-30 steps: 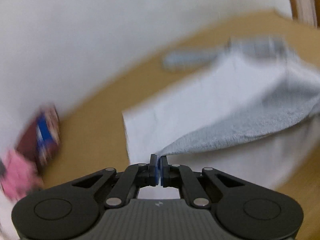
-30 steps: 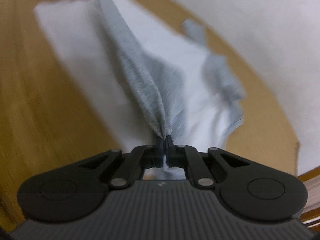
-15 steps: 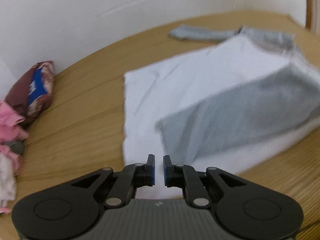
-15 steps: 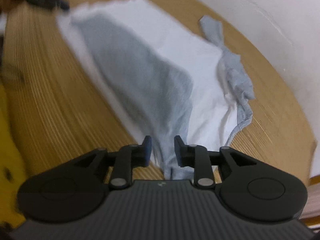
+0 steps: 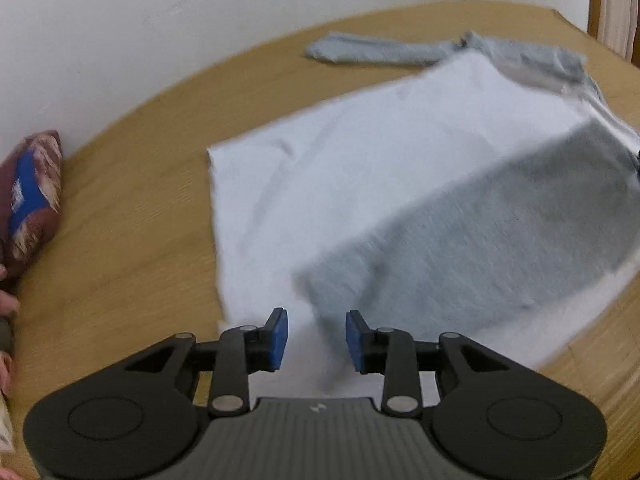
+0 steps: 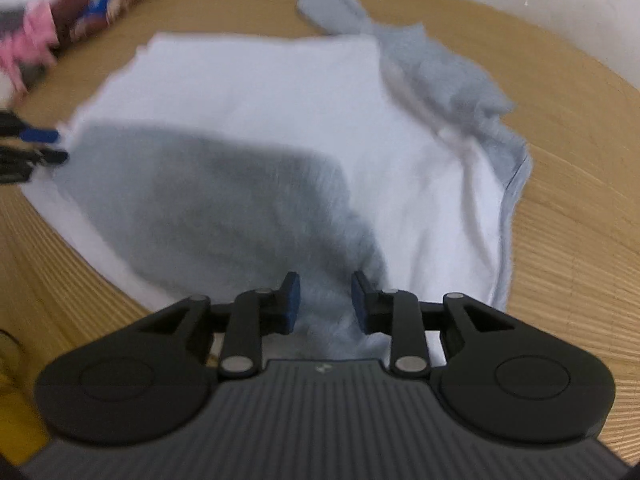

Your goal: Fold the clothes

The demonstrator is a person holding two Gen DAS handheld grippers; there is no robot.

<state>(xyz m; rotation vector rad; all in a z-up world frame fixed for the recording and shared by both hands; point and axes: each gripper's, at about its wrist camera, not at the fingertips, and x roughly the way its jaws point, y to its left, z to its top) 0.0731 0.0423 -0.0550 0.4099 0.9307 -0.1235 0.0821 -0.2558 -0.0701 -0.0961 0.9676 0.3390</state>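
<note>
Shirt [image 5: 360, 184] lies flat on worktop [image 5: 132, 216], grey sleeve [image 5: 480, 240] folded across its white body toward 3 o'clock. Left gripper [image 5: 316, 338] and right gripper [image 6: 325, 300]: jaws opening, nothing pinched, sleeve apparently released. Other sleeve [image 5: 376, 50] unfolded at 12 o'clock.

A white shirt [image 5: 360, 168] with grey sleeves [image 5: 472, 236] lies on the tan wood-grain bench [image 5: 132, 216]; the snack bag [image 5: 34, 196] is maroon, blue and white.

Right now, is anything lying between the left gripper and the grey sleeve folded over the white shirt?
Nothing visible. The left gripper, jaws opening and empty, hovers just short of the grey sleeve; only white shirt lies between.
</note>
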